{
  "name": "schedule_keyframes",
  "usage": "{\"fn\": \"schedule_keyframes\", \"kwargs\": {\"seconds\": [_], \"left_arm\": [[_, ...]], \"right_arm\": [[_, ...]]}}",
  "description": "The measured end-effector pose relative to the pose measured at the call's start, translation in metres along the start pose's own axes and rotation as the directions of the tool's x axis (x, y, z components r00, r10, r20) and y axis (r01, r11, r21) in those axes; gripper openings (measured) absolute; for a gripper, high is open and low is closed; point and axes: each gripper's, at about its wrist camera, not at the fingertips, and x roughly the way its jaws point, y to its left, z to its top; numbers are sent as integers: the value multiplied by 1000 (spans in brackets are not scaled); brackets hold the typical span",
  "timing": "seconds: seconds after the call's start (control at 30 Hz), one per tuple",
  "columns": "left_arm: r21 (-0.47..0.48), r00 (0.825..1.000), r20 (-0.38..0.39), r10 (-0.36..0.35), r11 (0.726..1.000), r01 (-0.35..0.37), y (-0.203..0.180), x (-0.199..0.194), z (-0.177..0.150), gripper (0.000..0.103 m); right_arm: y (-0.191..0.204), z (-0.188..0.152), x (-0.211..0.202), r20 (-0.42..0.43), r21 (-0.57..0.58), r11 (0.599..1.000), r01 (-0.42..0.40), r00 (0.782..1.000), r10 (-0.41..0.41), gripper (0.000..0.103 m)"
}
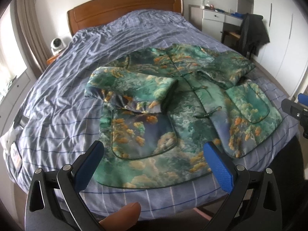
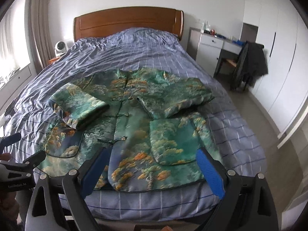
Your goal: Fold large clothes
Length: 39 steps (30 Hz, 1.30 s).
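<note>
A green jacket [image 1: 184, 104] [image 2: 132, 123] with orange and cloud patterns lies front-up on the bed, knot buttons down the middle. Both sleeves are folded inward across the chest. My left gripper [image 1: 154, 150] hovers open above the jacket's near hem on its left half, holding nothing. My right gripper [image 2: 152, 154] is open above the hem of the right half, near the patch pocket [image 2: 169, 142]. Part of the right gripper [image 1: 296, 111] shows at the right edge of the left wrist view, and the left gripper [image 2: 19, 154] at the left edge of the right wrist view.
The bed [image 1: 119, 32] carries a wrinkled blue checked cover and a wooden headboard [image 2: 127, 21]. A small white fan [image 1: 56, 45] sits at the bed's left. A white desk [image 2: 215, 44] and a chair draped with dark clothing [image 2: 250, 65] stand to the right, beside white wardrobes.
</note>
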Motion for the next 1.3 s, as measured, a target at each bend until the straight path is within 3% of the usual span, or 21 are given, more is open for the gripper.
{"fn": "schedule_keyframes", "kwargs": {"seconds": [0.6, 1.3], "left_arm": [[-3, 1000, -27, -2, 1000, 2, 25, 14, -16, 103], [11, 999, -40, 16, 1000, -15, 21, 13, -18, 103]], "right_arm": [[49, 0, 10, -77, -71, 997, 12, 997, -18, 94], [49, -4, 15, -90, -61, 998, -15, 996, 9, 94]]}}
